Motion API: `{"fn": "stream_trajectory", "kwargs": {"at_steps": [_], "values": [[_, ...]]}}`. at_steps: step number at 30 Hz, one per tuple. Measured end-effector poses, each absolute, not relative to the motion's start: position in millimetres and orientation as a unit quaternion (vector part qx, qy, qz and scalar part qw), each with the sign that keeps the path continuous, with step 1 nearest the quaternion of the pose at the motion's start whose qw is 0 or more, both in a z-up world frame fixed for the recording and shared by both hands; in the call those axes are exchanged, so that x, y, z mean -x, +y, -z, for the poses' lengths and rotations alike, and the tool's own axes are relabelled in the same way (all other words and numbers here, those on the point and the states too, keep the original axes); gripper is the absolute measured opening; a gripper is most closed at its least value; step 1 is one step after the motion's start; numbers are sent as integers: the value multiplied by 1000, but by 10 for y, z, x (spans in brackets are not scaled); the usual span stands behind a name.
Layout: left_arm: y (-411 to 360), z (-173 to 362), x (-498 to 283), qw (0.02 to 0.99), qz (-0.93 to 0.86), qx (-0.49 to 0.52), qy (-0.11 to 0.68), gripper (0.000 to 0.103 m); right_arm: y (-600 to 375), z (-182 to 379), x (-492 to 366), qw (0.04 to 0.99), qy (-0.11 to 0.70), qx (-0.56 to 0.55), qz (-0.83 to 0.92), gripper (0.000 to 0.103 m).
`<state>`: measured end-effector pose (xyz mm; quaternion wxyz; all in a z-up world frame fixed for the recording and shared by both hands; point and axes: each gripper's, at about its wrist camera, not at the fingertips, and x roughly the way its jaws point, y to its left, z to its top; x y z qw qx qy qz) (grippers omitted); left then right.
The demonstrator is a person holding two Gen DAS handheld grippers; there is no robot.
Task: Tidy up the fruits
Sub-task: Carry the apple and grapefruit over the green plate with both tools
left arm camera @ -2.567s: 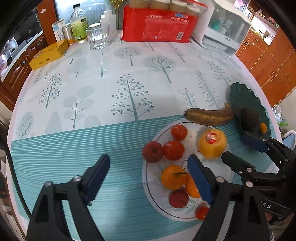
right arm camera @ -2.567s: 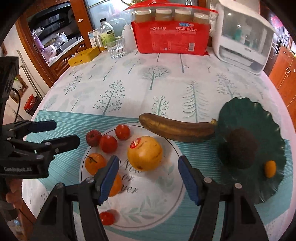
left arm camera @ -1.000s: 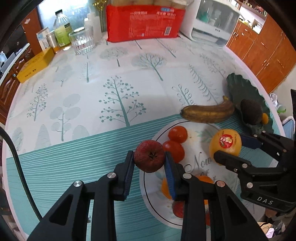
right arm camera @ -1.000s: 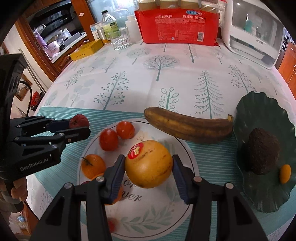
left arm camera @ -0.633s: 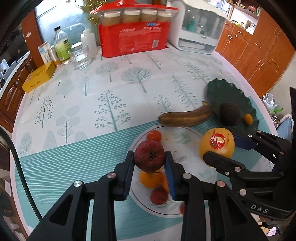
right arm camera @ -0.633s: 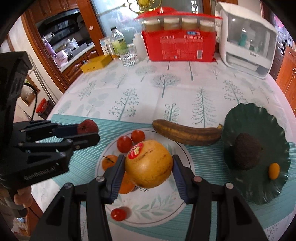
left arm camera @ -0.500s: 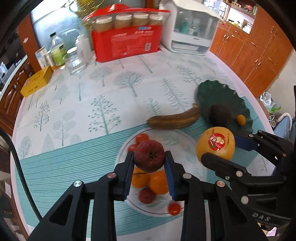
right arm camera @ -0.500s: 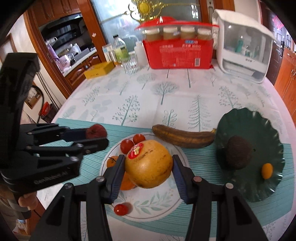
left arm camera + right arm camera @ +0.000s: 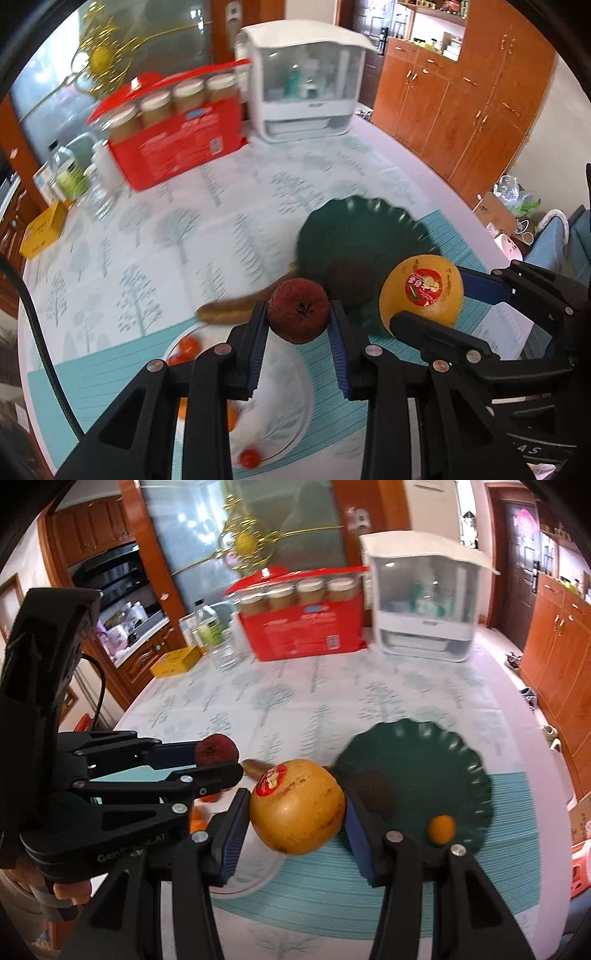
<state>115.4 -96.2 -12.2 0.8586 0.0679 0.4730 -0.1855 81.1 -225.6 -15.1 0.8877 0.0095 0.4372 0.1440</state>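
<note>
Two fruits now lifted off the white plate [image 9: 284, 417]: left hand-held gripper [image 9: 298, 325] grasping red apple [image 9: 297, 311], right hand-held gripper [image 9: 293, 814] grasping yellow pomelo [image 9: 297, 806], both probably bound for the green dish [image 9: 443, 760].

My left tool [image 9: 298, 314] and right tool [image 9: 295, 814] are both loaded and close together. On the green dish [image 9: 436, 760] the avocado [image 9: 373, 784] and small orange fruit [image 9: 440, 829] fill the near part; its far half is bare. The banana [image 9: 236, 308] lies (blurred) beside its rim, and the tabletop [image 9: 177, 229] beyond is open up to the red box [image 9: 177, 147].

The table [image 9: 177, 236] bears a green plate [image 9: 369, 229], white plate [image 9: 288, 402], banana [image 9: 236, 310] and red box [image 9: 181, 147].
</note>
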Motion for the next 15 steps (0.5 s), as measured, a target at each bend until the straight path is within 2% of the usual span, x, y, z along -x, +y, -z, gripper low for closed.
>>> {"fn": "stream_trajectory", "kwargs": {"at_steps": [15], "values": [[-2070, 270, -1878, 861, 157, -59, 480, 30, -3451, 367, -1489, 884, 455, -4, -108, 51]]}}
